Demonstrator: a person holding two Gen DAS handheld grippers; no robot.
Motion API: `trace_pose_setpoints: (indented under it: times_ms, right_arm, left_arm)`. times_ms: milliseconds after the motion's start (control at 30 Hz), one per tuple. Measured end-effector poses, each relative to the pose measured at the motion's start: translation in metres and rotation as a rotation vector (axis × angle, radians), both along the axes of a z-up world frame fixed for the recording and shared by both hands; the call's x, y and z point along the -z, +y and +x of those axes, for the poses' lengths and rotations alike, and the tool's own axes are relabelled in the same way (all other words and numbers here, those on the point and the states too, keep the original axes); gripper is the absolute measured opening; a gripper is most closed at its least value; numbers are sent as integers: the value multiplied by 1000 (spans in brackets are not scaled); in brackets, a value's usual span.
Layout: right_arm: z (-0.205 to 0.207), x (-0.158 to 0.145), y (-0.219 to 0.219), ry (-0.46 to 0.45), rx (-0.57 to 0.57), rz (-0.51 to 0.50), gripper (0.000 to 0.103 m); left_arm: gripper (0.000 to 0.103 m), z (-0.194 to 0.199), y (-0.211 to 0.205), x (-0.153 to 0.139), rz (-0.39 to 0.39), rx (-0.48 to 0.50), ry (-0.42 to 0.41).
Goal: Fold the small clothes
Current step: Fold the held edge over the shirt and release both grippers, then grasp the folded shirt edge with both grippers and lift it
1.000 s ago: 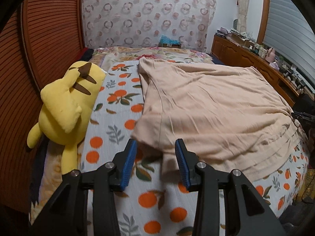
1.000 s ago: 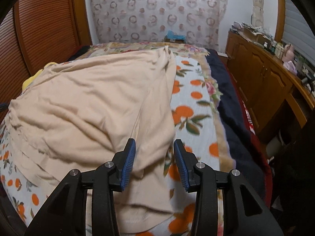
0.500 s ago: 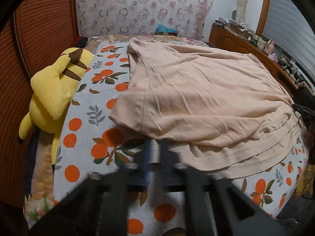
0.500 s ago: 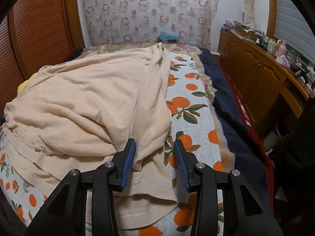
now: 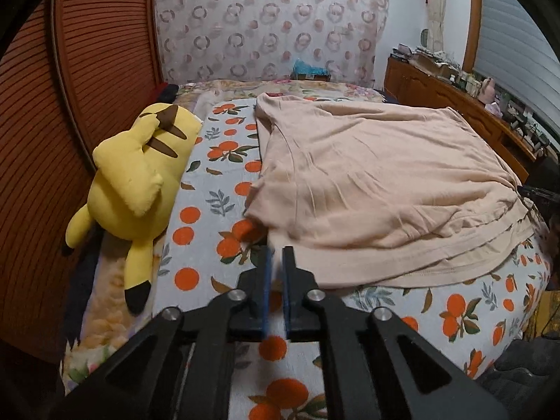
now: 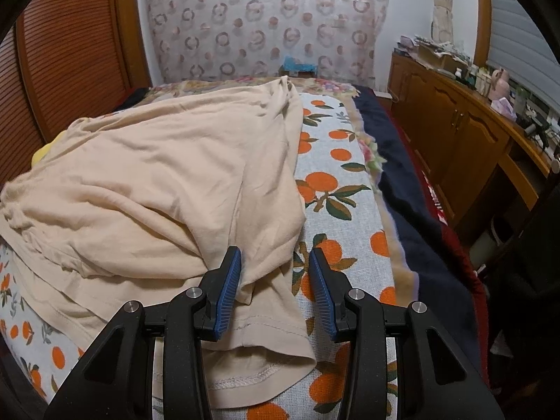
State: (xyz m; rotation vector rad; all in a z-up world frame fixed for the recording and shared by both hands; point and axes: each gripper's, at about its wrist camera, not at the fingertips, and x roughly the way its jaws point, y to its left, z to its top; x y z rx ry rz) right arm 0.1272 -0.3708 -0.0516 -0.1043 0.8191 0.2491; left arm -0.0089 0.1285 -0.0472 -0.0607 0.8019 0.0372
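Observation:
A beige T-shirt (image 5: 367,182) lies rumpled across the orange-print bedsheet (image 5: 206,245). My left gripper (image 5: 276,255) hovers at the shirt's near-left hem, just below the sleeve corner. Its jaws stand a narrow slit apart and are opening, and I see no cloth pinched between them. In the right wrist view the same shirt (image 6: 157,175) is heaped into a fold at its near-right corner. My right gripper (image 6: 274,262) is open over that corner. Its left pad (image 6: 231,280) rests against the fold, and the sleeve hem lies beneath the fingers.
A yellow plush toy (image 5: 129,175) lies along the bed's left side by a ribbed wooden panel (image 5: 52,122). A dark blanket (image 6: 420,210) runs down the bed's right edge. Beyond it stands a wooden cabinet (image 6: 455,133) with clutter on top.
The left gripper's jaws went from wide apart to nearly together, and it shifted along the shirt's near hem. By the right gripper the shirt has bunched into a fold; that gripper stayed put.

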Motion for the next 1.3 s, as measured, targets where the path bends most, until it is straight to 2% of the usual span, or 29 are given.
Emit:
trace_pose_setpoints:
  times_ms: [33, 67, 100, 200, 367, 600, 767, 867, 967, 1033, 1100, 1133, 1200, 1300]
  right_arm:
    - [0, 0, 0, 0, 0, 0, 40]
    - [0, 0, 0, 1, -1, 0, 40]
    - [0, 0, 0, 1, -1, 0, 40]
    - [1, -1, -1, 5, -4, -1, 40]
    - [3, -1, -2, 8, -4, 4, 40]
    - [3, -2, -2, 2, -20, 6, 42]
    - [-4, -12, 6, -41, -40, 18, 65]
    - [-9, -17, 20, -53, -88, 32, 71]
    - [-10, -17, 34, -52, -115, 15, 72]
    - [-9, -13, 43, -47, -128, 10, 72]
    - [-7, -10, 47, -36, -134, 10, 72]
    - [-7, -9, 48, -33, -133, 9, 72]
    - [-6, -7, 50, -31, -135, 7, 72]
    - [-7, -6, 52, -30, -134, 7, 72]
  left_arm:
    - [17, 2, 1, -1, -8, -2, -6]
    - [32, 4, 2, -2, -20, -2, -13]
    - [42, 6, 2, -2, -26, -3, -17]
    - [46, 17, 3, -2, -44, 2, -17]
    - [48, 43, 2, 10, -31, -13, 19]
    - [48, 63, 2, 27, -57, -5, 69]
    - [48, 63, 2, 31, -49, -15, 80]
    - [48, 63, 2, 32, -47, -19, 75]
    - [48, 63, 2, 32, -53, -19, 66]
    - [43, 64, 3, 32, -66, 1, 62]
    - [15, 65, 3, 30, -72, 14, 62]
    - [8, 67, 3, 30, -106, 38, 68]
    - [4, 68, 2, 26, -115, 48, 62]
    - [4, 67, -8, 14, -112, 75, 20]
